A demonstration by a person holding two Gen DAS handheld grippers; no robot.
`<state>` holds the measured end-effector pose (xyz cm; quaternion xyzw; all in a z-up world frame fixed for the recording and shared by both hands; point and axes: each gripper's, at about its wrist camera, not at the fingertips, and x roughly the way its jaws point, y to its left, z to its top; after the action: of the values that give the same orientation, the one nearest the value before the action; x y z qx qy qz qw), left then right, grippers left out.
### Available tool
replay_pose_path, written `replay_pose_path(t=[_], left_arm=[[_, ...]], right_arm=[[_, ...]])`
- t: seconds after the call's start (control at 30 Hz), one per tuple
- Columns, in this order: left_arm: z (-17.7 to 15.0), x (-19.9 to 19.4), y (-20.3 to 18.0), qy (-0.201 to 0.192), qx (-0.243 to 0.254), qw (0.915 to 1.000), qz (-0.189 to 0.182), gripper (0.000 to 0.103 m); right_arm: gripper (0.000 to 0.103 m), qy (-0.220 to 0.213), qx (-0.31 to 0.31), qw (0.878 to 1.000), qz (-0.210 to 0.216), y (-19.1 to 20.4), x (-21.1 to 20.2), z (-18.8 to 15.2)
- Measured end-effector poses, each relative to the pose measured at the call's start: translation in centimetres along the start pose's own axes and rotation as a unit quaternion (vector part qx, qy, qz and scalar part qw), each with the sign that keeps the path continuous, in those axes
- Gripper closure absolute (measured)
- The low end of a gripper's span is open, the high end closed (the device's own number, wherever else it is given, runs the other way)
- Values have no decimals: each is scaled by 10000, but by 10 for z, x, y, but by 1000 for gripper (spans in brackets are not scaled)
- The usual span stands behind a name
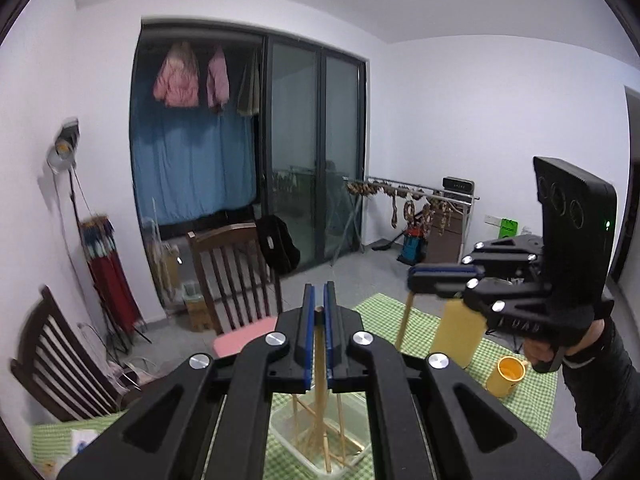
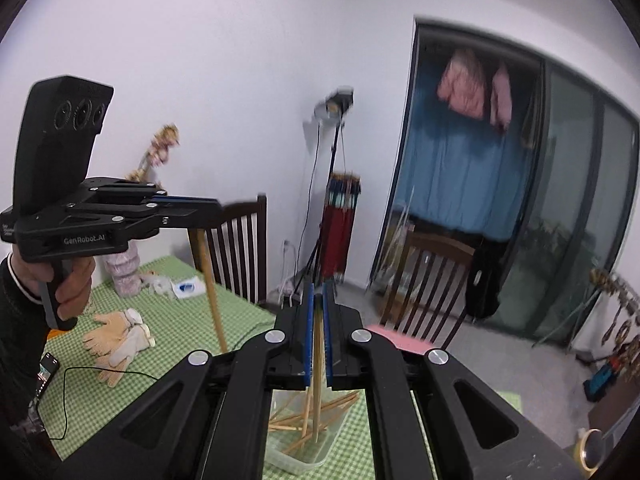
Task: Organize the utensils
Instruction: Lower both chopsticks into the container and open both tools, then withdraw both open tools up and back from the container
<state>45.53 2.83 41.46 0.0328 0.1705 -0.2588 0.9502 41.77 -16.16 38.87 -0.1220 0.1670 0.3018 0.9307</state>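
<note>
In the left wrist view my left gripper (image 1: 319,290) is shut on a wooden chopstick (image 1: 319,344) that hangs down over a clear plastic container (image 1: 280,428) holding several more chopsticks. My right gripper (image 1: 413,277) is off to the right, shut on another chopstick (image 1: 404,316). In the right wrist view the right gripper (image 2: 318,290) pinches its chopstick (image 2: 317,344) above the same container (image 2: 296,460). The left gripper (image 2: 218,206), raised at the left, holds its chopstick (image 2: 212,292) hanging slanted. Both grippers are high above the green checked table (image 2: 240,312).
A tall yellow cup (image 1: 460,332) and a yellow mug (image 1: 506,376) stand on the table at the right. Work gloves (image 2: 120,340), a phone with a cable (image 2: 47,370), a bottle (image 2: 122,272) and a tape roll (image 2: 592,446) also lie there. Wooden chairs (image 1: 236,276) line the far side.
</note>
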Motion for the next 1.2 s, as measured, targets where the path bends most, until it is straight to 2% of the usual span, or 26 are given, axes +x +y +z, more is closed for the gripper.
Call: replay_pose_path(t=[0.07, 0.13, 0.23, 0.37, 0.47, 0.53, 0.77, 0.83, 0.87, 0.9, 0.97, 1.07, 1.2], left_arm=[[-8, 25, 13, 208, -184, 9996, -30, 102], [-27, 60, 25, 602, -399, 9973, -99, 102], [-57, 102, 34, 1160, -432, 9923, -75, 102], [-95, 151, 44, 1987, -555, 9784, -129, 102], [-118, 174, 55, 2345, -719, 9693, -184, 102], [-133, 186, 62, 2589, -746, 9629, -166, 101], [-141, 185, 72, 2674, -893, 9594, -11, 101], [-139, 178, 72, 2740, -922, 9573, 20, 89], [-136, 172, 72, 2718, -938, 9577, 83, 72], [-131, 166, 70, 2650, -937, 9596, 141, 63], [-122, 151, 70, 2520, -900, 9632, 251, 60], [-109, 120, 67, 2279, -886, 9684, 485, 43], [-95, 78, 66, 2011, -867, 9719, 857, 28]], right_arm=[[99, 339, 192, 9991, 138, -10, 31, -7], [99, 725, 353, 9964, 254, -17, 59, -22], [99, 1338, 487, 9894, 280, -23, 93, -50], [99, 2151, 762, 9730, 340, -29, 132, -91], [98, 2669, 735, 9599, 435, -25, 153, -114], [98, 2768, 731, 9572, 420, -24, 159, -120], [97, 2917, 795, 9525, 357, -25, 162, -120], [94, 2950, 851, 9508, 401, -27, 162, -118], [83, 2963, 865, 9501, 443, -27, 161, -117], [68, 2934, 882, 9509, 432, -27, 158, -115], [56, 2774, 858, 9566, 234, -28, 149, -108], [56, 2519, 849, 9640, 91, -33, 125, -91], [50, 2231, 898, 9705, -161, -40, 85, -75]])
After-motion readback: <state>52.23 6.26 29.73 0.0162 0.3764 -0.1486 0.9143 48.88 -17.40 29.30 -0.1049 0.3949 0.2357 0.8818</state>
